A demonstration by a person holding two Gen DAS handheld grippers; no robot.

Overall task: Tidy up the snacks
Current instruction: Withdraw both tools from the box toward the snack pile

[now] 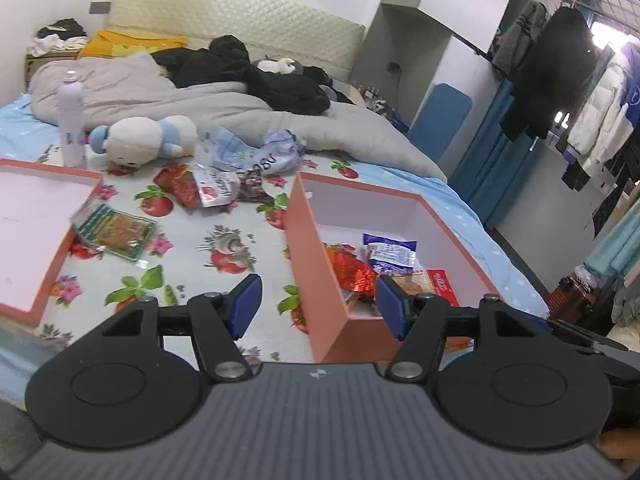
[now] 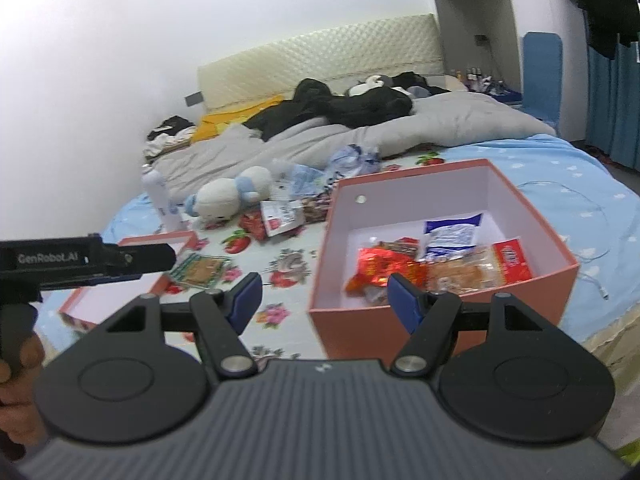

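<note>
A pink box (image 1: 312,248) stands on the bed with several snack packets in it: a red one (image 1: 352,272), a blue-and-white one (image 1: 388,254) and a red-labelled biscuit pack (image 1: 440,284). My left gripper (image 1: 318,298) hovers over the box's near left corner, open and empty. In the right wrist view the same box (image 2: 360,332) lies just ahead of my right gripper (image 2: 324,292), also open and empty. A green packet (image 1: 114,232) leans on the box lid (image 1: 32,232). More loose packets (image 1: 204,188) lie further back. The left gripper (image 2: 160,260) shows at the left edge.
A white-and-blue plush toy (image 1: 144,140) and a white bottle (image 1: 71,120) stand behind the snacks. A grey duvet (image 1: 240,108) and black clothes cover the far bed. Crumpled blue-white bags (image 1: 272,156) lie by the pile. A clothes rack (image 1: 560,80) fills the right.
</note>
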